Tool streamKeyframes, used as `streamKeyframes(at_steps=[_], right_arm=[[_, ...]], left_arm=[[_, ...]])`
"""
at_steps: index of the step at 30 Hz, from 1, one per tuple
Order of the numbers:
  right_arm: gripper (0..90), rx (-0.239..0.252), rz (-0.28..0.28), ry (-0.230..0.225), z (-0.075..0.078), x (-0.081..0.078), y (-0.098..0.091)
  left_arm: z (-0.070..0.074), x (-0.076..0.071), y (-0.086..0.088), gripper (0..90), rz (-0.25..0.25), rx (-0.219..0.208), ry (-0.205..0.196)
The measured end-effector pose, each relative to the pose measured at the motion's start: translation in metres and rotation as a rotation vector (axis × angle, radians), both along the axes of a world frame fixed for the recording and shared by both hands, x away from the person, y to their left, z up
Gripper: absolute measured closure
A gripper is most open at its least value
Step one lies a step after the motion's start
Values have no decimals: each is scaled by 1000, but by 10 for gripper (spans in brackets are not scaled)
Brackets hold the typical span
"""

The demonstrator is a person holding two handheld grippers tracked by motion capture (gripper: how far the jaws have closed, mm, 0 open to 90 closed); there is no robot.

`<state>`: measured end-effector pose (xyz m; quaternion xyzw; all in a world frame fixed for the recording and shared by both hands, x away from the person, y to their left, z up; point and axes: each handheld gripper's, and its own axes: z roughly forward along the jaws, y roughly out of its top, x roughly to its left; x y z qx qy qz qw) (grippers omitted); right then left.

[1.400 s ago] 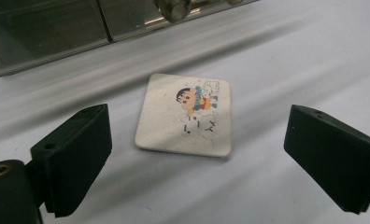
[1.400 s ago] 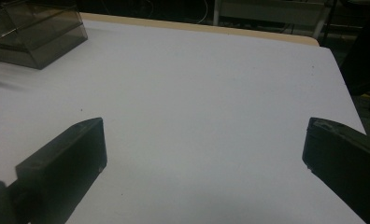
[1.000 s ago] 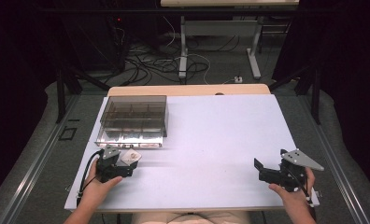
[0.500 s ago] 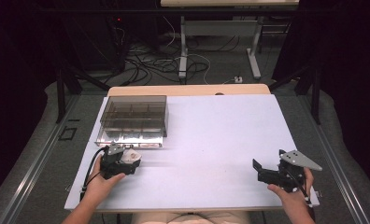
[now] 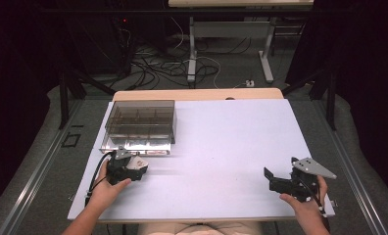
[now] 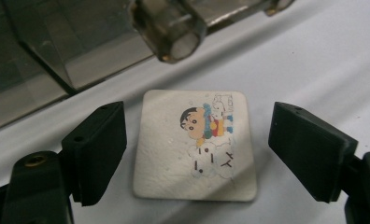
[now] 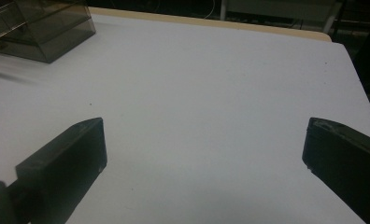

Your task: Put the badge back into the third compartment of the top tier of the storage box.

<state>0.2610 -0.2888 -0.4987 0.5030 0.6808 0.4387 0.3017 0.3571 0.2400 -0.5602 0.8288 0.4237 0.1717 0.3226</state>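
The left tongs point(image 6: 197, 154) have been closing around a cartoon-printed card point(image 6: 195, 145) flat on the counter point(image 5: 221, 147), pads not touching it; the right tongs point(image 7: 204, 163) gape wide, holding nothing.

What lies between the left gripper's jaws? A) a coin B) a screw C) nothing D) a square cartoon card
D: in the left gripper view, a card printed with a cartoon figure lies flat on the table between the left gripper's jaws, which have just been closing but do not yet touch it.

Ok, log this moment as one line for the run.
left gripper: jaws just closing around cartoon card, not touching | right gripper: open above table | organizer box: behind card
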Motion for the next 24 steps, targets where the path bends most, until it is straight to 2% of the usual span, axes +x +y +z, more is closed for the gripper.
streamKeyframes(at_steps=[1,5,7,10,14,16,17,18,19,21,22,24], right_arm=[[0,-4,2,-2,0,0,0],[0,-5,3,1,-1,0,0],[0,-4,3,5,0,0,1],[0,-7,8,5,-1,1,1],[0,-7,8,9,-1,0,1],[0,-8,8,9,-1,0,1],[0,-8,8,9,-1,0,1],[0,-5,11,7,-1,1,1],[0,-5,15,11,-1,1,1],[0,0,15,4,-2,2,1],[0,0,15,6,-2,2,1],[0,-4,16,8,-2,1,2]], left_arm=[[0,1,0,199,6,3,-7],[-1,5,0,202,10,-3,11],[-3,5,-1,206,16,-4,1],[-2,6,0,210,-7,6,27],[-3,7,0,225,-7,-3,15],[-3,7,3,234,-15,-16,28],[-3,7,3,235,-15,-16,28],[-2,7,4,236,-30,-8,45],[-3,7,4,239,-24,-14,29],[-2,7,5,244,-32,-15,37],[-1,7,6,246,-47,-11,56],[-1,7,7,249,-52,-11,48]])
